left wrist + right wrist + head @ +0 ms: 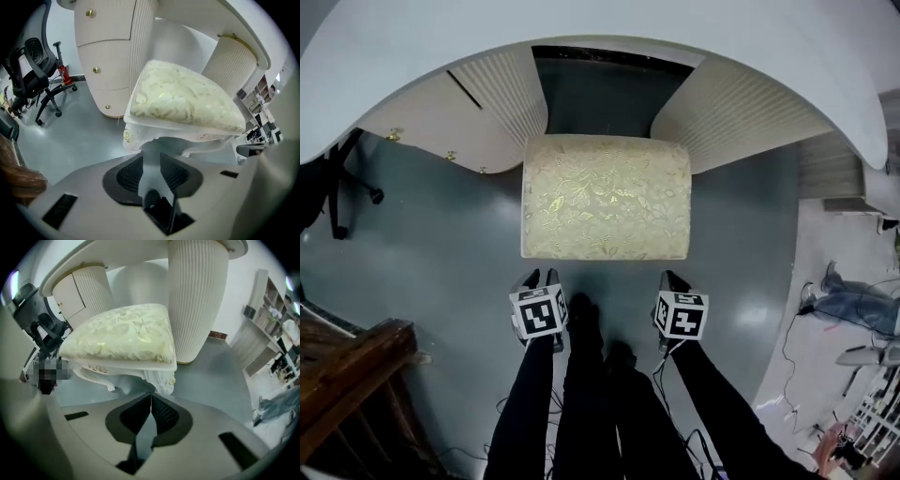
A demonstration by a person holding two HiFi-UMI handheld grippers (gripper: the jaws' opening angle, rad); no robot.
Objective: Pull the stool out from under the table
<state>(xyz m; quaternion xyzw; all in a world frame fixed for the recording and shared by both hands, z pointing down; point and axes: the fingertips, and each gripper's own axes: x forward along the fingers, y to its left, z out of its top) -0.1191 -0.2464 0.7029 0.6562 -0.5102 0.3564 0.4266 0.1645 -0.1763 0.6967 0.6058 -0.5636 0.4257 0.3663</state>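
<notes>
Left tongs [151,161]: jaws apart, nothing between them. Right tongs [150,401]: tips clenched together, empty. Both hang over the grey floor [441,253], just short of the stool [606,197] and apart from it. The stool has a cream floral cushion and a white carved frame. It stands mostly clear of the white counter [412,56], far edge at the gap between two ribbed pedestals [508,89].

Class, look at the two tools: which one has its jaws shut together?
The right tool: its jaws meet, nothing between them, while the left tool shows a gap.
</notes>
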